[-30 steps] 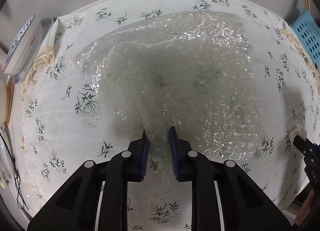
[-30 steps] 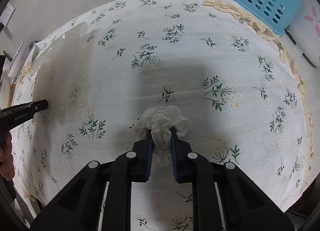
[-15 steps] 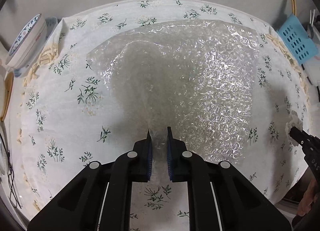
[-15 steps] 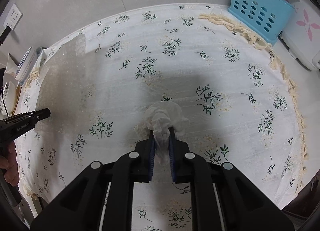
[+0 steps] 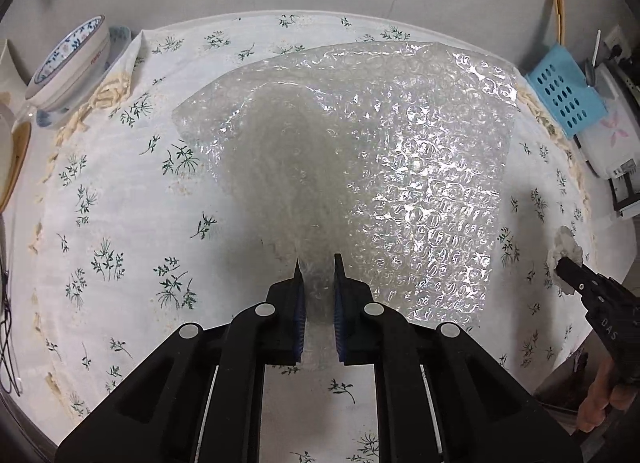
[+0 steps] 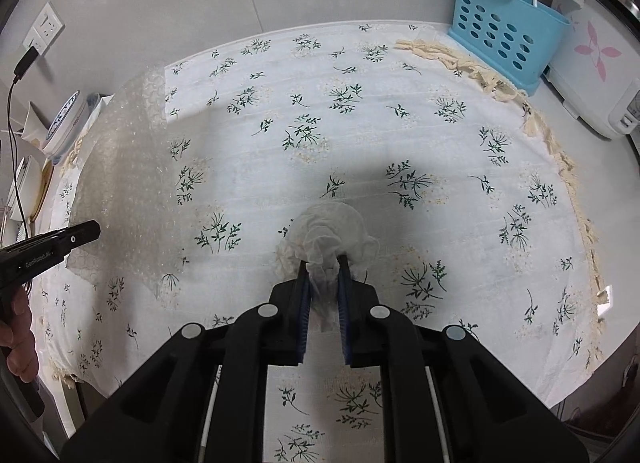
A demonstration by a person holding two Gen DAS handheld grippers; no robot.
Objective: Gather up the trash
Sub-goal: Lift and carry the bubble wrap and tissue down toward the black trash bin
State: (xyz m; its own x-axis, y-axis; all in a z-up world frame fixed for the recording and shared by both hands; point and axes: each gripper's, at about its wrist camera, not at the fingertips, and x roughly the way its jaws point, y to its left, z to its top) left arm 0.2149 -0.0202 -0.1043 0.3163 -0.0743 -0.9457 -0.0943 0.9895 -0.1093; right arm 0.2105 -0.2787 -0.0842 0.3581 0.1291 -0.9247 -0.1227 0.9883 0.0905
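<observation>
My left gripper is shut on the near edge of a clear bubble wrap sheet and holds it lifted above the flowered tablecloth. My right gripper is shut on a crumpled white tissue, held just over the cloth. In the right wrist view the bubble wrap hangs at the left beside the left gripper. In the left wrist view the right gripper shows at the far right with the tissue.
A blue perforated utensil basket and a white rice cooker stand at the back right. Blue-patterned bowls sit at the back left. The table edge with cream fringe runs along the right.
Both grippers have risen and pulled back, so more of the table shows. The bubble wrap has lifted off the cloth with the left gripper; the tissue has lifted with the right.
</observation>
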